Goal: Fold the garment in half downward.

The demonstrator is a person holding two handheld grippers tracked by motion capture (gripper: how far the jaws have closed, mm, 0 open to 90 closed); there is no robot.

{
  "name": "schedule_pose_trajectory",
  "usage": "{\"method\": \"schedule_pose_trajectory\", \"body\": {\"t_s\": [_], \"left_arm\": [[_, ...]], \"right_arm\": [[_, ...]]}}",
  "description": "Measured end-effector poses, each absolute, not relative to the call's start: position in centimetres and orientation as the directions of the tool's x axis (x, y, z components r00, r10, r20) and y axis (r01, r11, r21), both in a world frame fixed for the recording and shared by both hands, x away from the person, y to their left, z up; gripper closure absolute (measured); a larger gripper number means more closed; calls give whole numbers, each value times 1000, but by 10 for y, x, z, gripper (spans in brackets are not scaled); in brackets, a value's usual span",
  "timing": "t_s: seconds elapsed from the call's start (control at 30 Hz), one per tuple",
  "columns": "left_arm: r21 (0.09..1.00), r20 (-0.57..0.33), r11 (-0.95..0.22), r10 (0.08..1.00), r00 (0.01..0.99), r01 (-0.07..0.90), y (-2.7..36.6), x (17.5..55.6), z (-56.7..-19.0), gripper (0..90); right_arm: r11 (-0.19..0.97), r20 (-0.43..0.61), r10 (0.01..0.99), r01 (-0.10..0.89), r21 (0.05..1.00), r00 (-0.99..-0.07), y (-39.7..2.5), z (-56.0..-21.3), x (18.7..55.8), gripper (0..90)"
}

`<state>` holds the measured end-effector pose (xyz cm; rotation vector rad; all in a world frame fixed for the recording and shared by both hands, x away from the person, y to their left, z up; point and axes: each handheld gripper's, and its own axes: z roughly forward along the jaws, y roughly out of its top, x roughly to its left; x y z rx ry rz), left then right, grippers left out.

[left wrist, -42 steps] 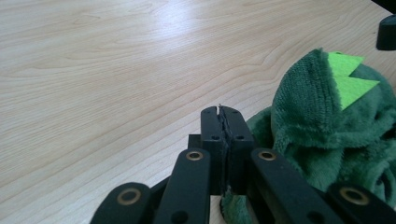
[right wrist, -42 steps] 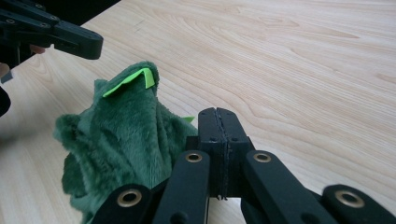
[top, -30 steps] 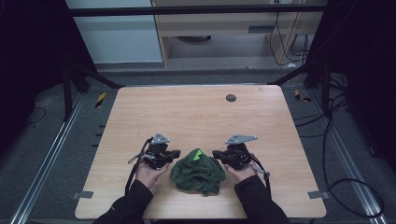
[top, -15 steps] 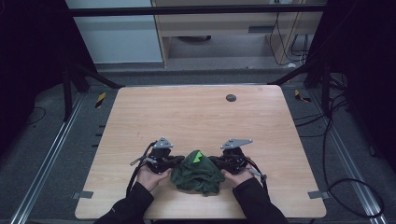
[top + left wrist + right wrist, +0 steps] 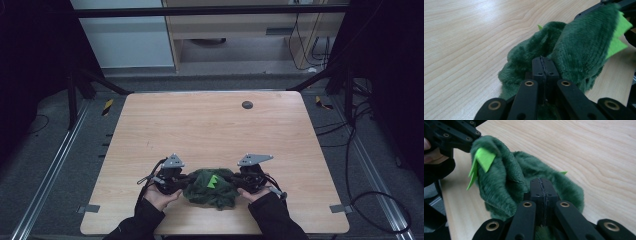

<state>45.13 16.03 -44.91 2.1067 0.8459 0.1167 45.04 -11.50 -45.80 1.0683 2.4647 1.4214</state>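
Pinching a green plush cloth [image 5: 211, 186] from both sides, the two grippers are seen at the table's near edge; the left gripper [image 5: 545, 67] has its jaws pressed together, pile bunched around the tips; the right gripper [image 5: 541, 188] is likewise clamped, fabric caught at its closed jaws; bright green felt spikes [image 5: 482, 160] stand out from a raised fold, held up between the two tools; the rest of the cloth is slumped on the wooden table [image 5: 210, 130]; each gripper is held in a hand [image 5: 159, 195], dark sleeves entering from below; a small dark disc [image 5: 247, 104] is set in the tabletop near the far edge, well apart from the cloth.
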Motion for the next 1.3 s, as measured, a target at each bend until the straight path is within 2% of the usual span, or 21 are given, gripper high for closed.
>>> {"method": "schedule_pose_trajectory", "body": {"t_s": [1.3], "left_arm": [[667,-181,-511,595,783,542,154,416,-471,897]], "right_arm": [[362,245,611,540,760,-753,-121,-475,418,874]]}}
